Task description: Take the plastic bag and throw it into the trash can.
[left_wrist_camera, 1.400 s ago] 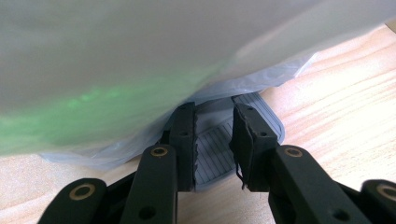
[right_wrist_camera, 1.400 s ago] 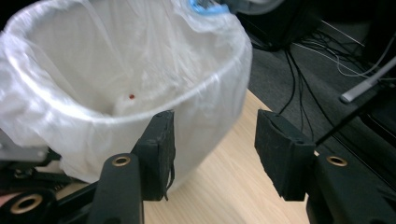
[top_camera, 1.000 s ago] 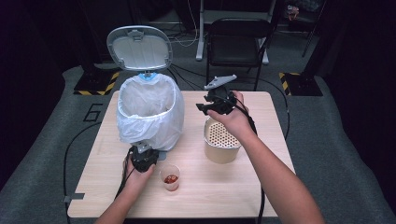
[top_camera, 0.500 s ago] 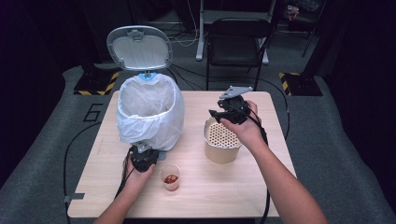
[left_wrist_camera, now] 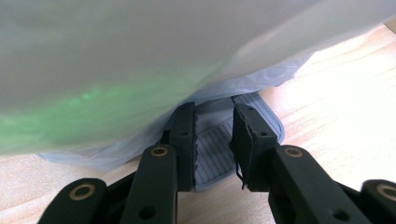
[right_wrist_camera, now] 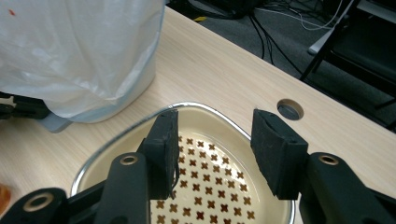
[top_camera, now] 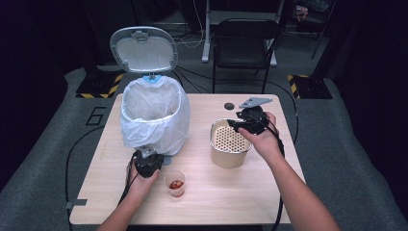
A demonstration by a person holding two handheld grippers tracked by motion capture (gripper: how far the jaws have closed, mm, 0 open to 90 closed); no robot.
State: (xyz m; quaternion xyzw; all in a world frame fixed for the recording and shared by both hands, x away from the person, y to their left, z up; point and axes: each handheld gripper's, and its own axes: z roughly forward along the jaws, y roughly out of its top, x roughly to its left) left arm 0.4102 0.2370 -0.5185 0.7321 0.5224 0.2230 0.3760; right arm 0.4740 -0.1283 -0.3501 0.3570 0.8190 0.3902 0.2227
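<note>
We are pressing our left hand-held gripper, jaws clenched as far as they go, on the grey ribbed pedal of the white bag-lined bin, lid standing open. Our right hand-held gripper is hovering released over the cream perforated metal container on the wooden bench.
</note>
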